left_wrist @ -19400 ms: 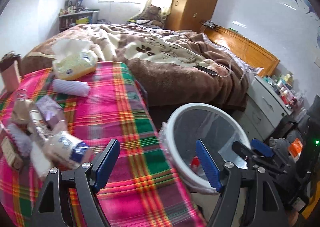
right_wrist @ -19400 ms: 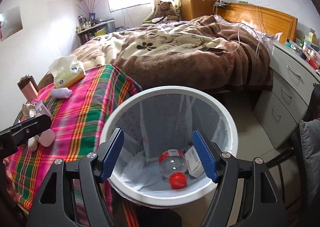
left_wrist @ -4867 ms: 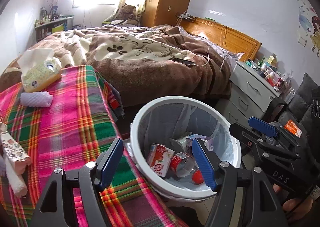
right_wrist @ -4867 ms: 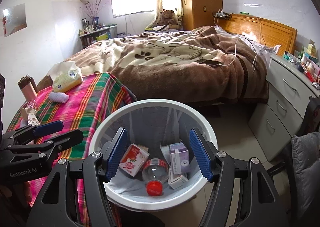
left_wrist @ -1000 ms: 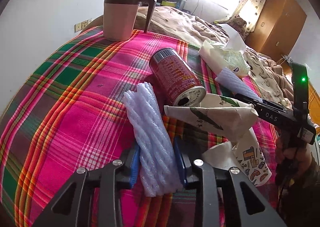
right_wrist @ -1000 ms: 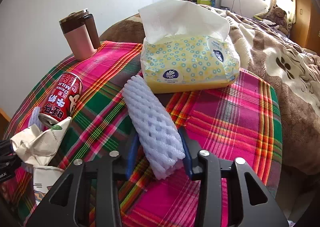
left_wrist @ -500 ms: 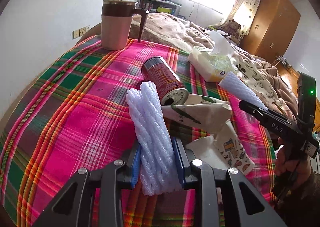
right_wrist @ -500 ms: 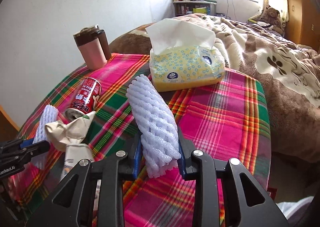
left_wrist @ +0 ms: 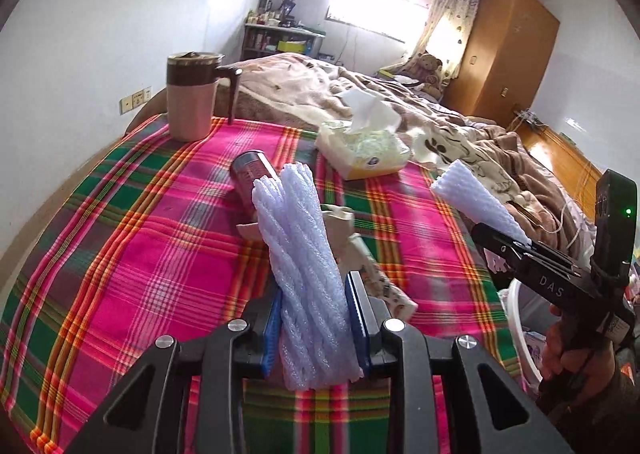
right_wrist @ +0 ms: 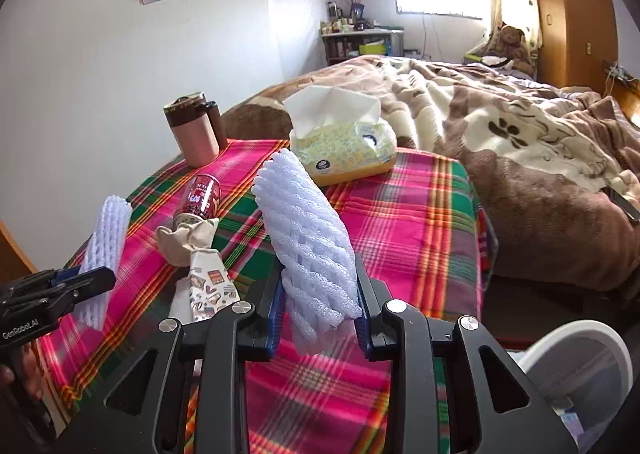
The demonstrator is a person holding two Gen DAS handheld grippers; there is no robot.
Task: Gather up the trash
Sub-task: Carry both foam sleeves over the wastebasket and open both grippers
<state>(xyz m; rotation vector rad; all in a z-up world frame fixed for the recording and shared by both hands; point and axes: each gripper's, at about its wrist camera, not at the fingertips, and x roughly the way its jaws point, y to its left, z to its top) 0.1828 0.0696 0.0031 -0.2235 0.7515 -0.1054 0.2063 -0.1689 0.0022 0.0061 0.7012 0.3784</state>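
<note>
Both foam sleeves (left_wrist: 308, 274) (right_wrist: 312, 246) lifted off tablecloth (left_wrist: 120, 254), jaws clamped

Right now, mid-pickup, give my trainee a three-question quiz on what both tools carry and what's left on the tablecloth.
1. True or false: each tool grips a white foam net sleeve.
2. Which drink container lies on its side on the plaid tablecloth: A) red can B) glass jar C) milk carton?
3. What stands nearest the wall?

Key:
1. True: left tool holds one foam sleeve, right tool the other foam sleeve.
2. A, the red can.
3. The pink mug.
</note>
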